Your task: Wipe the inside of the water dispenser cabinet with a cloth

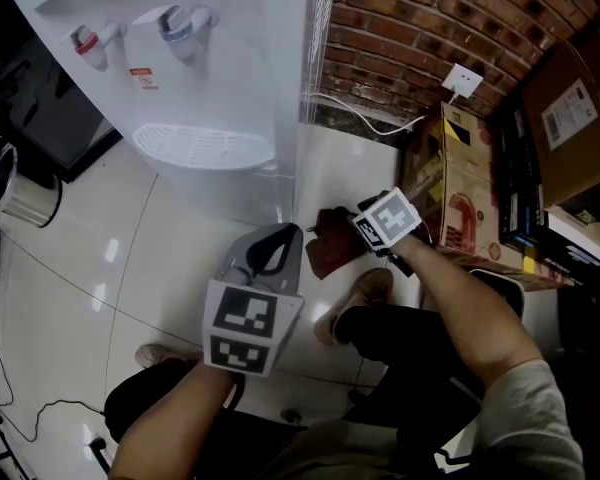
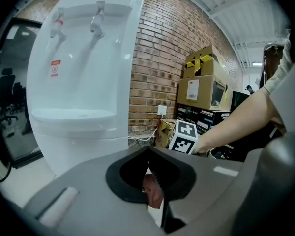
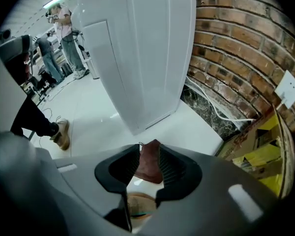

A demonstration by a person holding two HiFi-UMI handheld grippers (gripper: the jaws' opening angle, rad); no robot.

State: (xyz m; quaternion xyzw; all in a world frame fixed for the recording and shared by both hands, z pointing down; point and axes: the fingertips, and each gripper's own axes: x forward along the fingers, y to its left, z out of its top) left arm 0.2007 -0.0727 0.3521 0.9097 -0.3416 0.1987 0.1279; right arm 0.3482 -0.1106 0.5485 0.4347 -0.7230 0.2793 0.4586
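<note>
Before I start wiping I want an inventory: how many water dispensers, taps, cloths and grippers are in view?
water dispenser: 1
taps: 2
cloth: 1
grippers: 2, the left gripper and the right gripper
Total: 6

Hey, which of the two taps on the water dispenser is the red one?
The left-hand tap in the head view: its lever is red, while the right-hand tap beside it has a blue one.
</note>
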